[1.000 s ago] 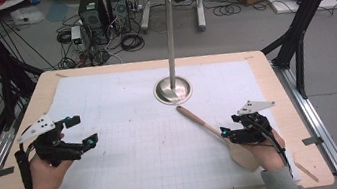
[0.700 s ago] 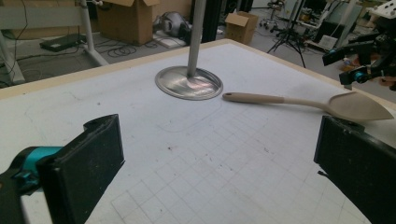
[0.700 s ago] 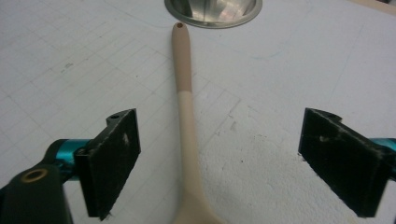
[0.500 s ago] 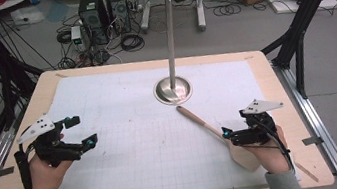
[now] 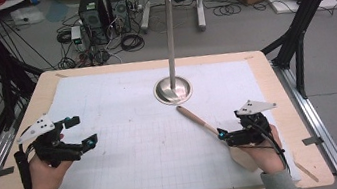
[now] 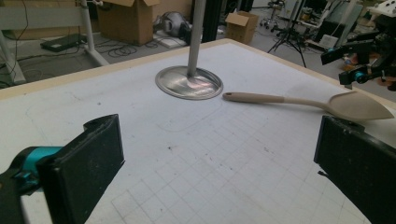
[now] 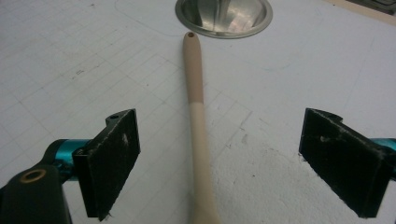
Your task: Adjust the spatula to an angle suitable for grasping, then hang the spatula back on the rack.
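A pale wooden spoon (image 5: 200, 121) lies flat on the white gridded mat, its handle end toward a round metal stand base (image 5: 173, 89). My right gripper (image 5: 223, 138) hovers low over the spoon near its blade. Its jaws have just been opening and now stand wide. In the right gripper view the spoon handle (image 7: 198, 116) runs between them, and neither pad touches it. My left gripper (image 5: 84, 130) rests at the mat's left side, open with nothing between its jaws. From the left gripper view the spoon (image 6: 299, 101) lies ahead, with the right gripper (image 6: 355, 63) beyond it.
A thin metal pole (image 5: 169, 33) rises from the stand base at the far middle of the table. The wooden table edge (image 5: 297, 121) frames the mat. Computers, cables and cardboard boxes sit on the floor beyond.
The right hand has shifted slightly over the spoon. The spoon and the left hand have stayed where they were.
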`<state>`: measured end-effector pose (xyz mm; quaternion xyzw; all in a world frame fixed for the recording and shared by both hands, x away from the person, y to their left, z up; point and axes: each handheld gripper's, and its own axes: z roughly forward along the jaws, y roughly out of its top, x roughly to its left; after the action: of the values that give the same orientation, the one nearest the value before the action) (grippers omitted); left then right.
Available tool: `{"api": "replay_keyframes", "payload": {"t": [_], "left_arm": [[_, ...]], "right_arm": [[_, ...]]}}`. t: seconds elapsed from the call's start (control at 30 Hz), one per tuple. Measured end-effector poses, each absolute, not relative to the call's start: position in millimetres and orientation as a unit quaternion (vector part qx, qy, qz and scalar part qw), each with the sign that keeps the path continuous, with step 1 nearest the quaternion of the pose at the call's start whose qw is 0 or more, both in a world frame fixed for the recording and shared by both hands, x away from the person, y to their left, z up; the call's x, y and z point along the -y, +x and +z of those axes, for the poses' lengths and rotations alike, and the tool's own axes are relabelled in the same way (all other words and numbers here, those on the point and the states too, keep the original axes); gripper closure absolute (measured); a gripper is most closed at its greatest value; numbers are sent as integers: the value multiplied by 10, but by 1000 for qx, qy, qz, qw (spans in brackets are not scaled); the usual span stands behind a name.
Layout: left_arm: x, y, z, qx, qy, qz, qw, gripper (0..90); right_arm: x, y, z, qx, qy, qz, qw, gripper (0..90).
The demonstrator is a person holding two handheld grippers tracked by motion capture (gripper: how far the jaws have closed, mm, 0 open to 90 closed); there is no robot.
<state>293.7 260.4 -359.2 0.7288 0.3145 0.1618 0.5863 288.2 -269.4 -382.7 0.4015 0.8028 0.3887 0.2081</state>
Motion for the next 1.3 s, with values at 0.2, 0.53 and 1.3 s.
{"api": "replay_keyframes", "payload": {"t": [0.2,0.53,1.3], "left_arm": [[-2620,2924,-3587,-316,727,164,587,18],[-2637,2915,-3596,-319,727,164,586,18],[-2624,2916,-3600,-317,729,163,585,18]], "right_arm": [[2636,2916,-3855,-808,398,384,203,114],[2611,2956,-3904,-811,399,380,198,114],[2450,3226,-4201,-845,407,305,164,146]]}}
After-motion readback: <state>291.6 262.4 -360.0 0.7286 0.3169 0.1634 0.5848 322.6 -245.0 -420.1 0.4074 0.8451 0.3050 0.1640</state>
